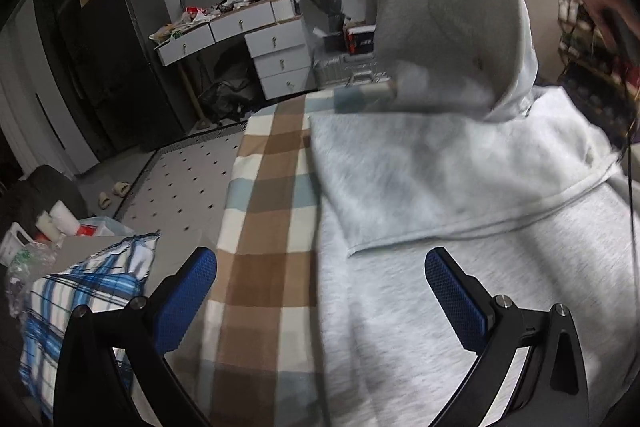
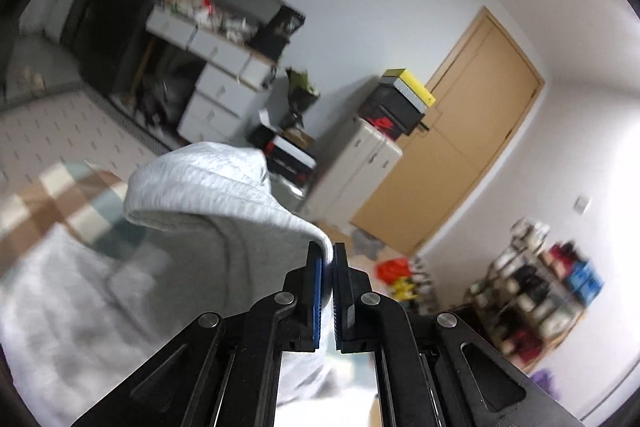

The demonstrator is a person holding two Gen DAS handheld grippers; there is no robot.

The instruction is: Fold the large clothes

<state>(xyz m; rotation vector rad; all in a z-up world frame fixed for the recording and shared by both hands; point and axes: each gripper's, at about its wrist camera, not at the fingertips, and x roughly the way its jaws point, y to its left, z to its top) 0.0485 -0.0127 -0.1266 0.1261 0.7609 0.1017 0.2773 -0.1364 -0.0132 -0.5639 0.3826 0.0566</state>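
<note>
A light grey hoodie (image 1: 460,267) lies spread on a checked blanket (image 1: 264,211) of brown, cream and pale blue. One part is folded over its middle, fleecy side up. Its hood (image 1: 452,39) is lifted into the air at the upper right. My left gripper (image 1: 320,267) hovers open over the garment's left edge, blue pads wide apart with nothing between them. In the right wrist view my right gripper (image 2: 327,257) is shut on the hood's rim (image 2: 224,203), which hangs raised above the blanket (image 2: 48,203).
A white drawer desk (image 1: 256,39) with clutter stands by the far wall, next to a dark cabinet (image 1: 120,67). A blue plaid cloth (image 1: 84,299) and bags lie left of the blanket. A wooden door (image 2: 464,147), stacked boxes (image 2: 400,103) and a shelf rack (image 2: 532,291) are on the right.
</note>
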